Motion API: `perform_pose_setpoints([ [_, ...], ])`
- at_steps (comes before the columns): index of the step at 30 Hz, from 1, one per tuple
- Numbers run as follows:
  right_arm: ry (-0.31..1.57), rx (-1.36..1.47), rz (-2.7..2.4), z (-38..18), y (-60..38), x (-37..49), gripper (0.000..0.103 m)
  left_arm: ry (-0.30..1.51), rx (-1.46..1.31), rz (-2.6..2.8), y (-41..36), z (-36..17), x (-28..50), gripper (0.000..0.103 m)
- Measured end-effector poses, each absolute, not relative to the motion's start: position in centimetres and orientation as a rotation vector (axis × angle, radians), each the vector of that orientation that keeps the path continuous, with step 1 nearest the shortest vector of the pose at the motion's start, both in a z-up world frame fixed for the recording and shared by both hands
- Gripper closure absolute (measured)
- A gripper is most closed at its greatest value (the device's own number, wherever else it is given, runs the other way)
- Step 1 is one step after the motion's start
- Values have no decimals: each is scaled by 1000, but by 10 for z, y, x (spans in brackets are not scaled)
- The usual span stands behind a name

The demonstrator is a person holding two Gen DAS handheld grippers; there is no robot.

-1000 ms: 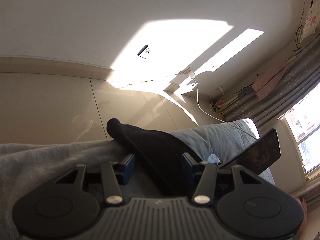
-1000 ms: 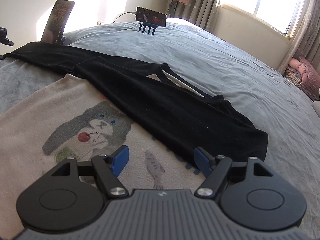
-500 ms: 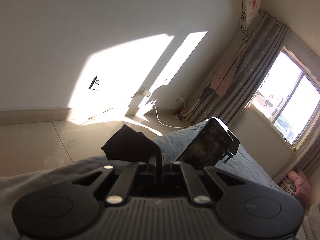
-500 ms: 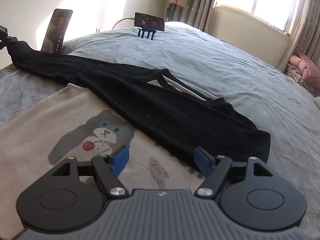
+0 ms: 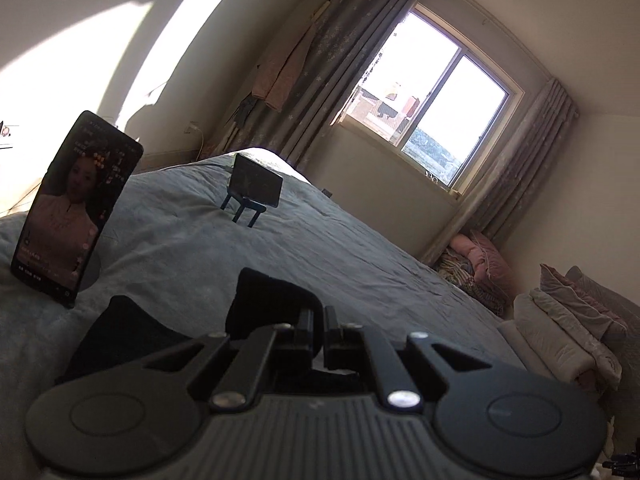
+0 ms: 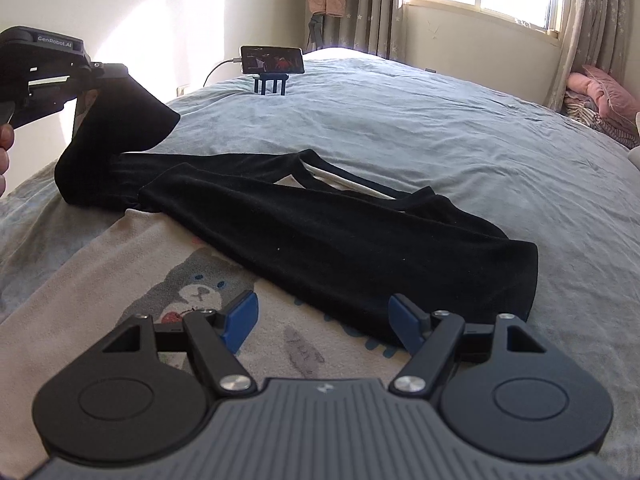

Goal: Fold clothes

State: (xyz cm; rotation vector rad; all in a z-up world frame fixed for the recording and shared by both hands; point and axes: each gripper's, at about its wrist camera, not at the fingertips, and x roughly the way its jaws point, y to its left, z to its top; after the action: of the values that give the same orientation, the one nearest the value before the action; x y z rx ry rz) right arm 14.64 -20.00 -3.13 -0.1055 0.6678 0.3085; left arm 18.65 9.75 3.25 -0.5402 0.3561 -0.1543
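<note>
A cream shirt with black sleeves and a cat print (image 6: 200, 292) lies on the grey-blue bed (image 6: 420, 128). Its right black sleeve (image 6: 360, 256) is folded across the chest. My left gripper (image 5: 318, 326) is shut on the cuff of the left black sleeve (image 5: 276, 296) and holds it up off the bed. In the right wrist view that gripper (image 6: 116, 72) sits at the upper left, and the lifted sleeve (image 6: 116, 132) hangs down from it. My right gripper (image 6: 322, 318) hovers open low over the print, nothing between its blue pads (image 6: 240, 316).
A phone (image 5: 76, 208) stands upright on a stand at the bed's left. A second phone (image 6: 272, 60) on a blue stand sits near the bed's far end. Folded bedding (image 5: 568, 328) lies at the right. A window with curtains (image 5: 432, 108) fills the far wall.
The left gripper closed on the sleeve cuff, lifted it off the bed edge and swung it in over the bed, turning toward the window. The right gripper stayed open and barely moved.
</note>
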Motion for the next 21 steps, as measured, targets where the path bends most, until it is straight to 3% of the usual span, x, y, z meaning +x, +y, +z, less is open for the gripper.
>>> perform_pose_setpoints([
  [10, 674, 177, 280, -28, -236, 156, 28, 405, -384, -391, 17, 46, 202, 99],
  [21, 659, 447, 273, -34, -268, 163, 28, 717, -383, -584, 0, -59, 208, 98],
])
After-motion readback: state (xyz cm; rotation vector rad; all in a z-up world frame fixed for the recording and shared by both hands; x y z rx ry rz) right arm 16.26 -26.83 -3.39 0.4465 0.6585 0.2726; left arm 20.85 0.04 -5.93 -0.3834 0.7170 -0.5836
